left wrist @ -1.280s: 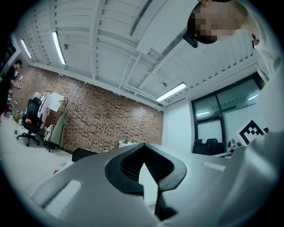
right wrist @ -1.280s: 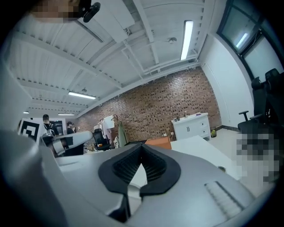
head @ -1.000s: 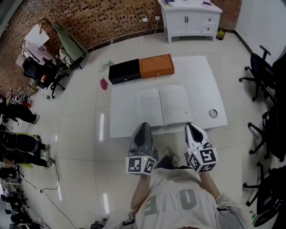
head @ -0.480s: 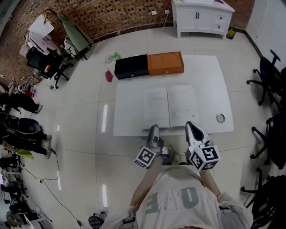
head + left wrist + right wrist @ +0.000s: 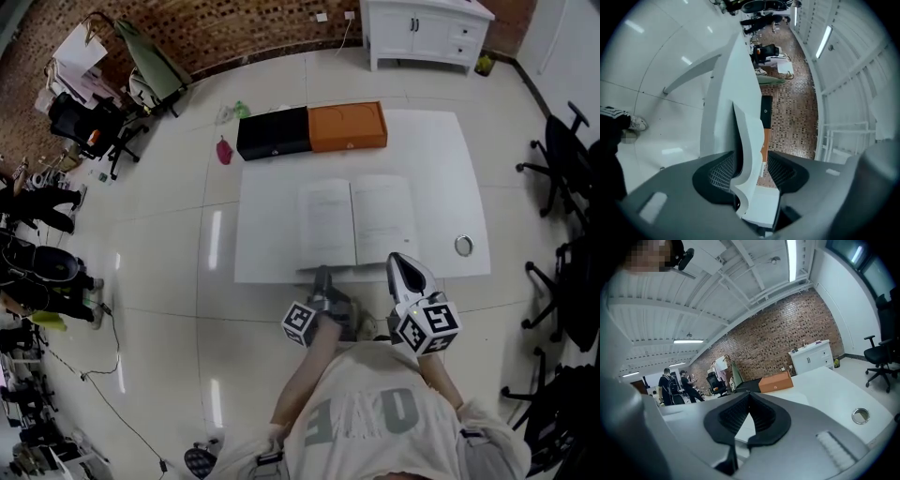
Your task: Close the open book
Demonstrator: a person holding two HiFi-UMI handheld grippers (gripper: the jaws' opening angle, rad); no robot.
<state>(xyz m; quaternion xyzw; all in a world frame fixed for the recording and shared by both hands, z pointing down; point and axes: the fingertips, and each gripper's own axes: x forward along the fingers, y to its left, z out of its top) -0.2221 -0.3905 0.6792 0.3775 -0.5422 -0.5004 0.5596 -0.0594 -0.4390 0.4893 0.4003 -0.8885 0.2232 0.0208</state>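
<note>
While the open book (image 5: 356,221) lies flat, the left gripper (image 5: 323,275) at its six o'clock has just been opening wide astride the bench (image 5: 267,234) edge; the right gripper (image 5: 401,263) is closed, empty.

White table (image 5: 441,150): open book (image 5: 356,220), orange box (image 5: 347,127), black box (image 5: 272,134), ring (image 5: 463,246)

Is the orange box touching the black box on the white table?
Touching. The head view shows the orange box and the black box lying end to end, and no gap shows between their facing ends.
</note>
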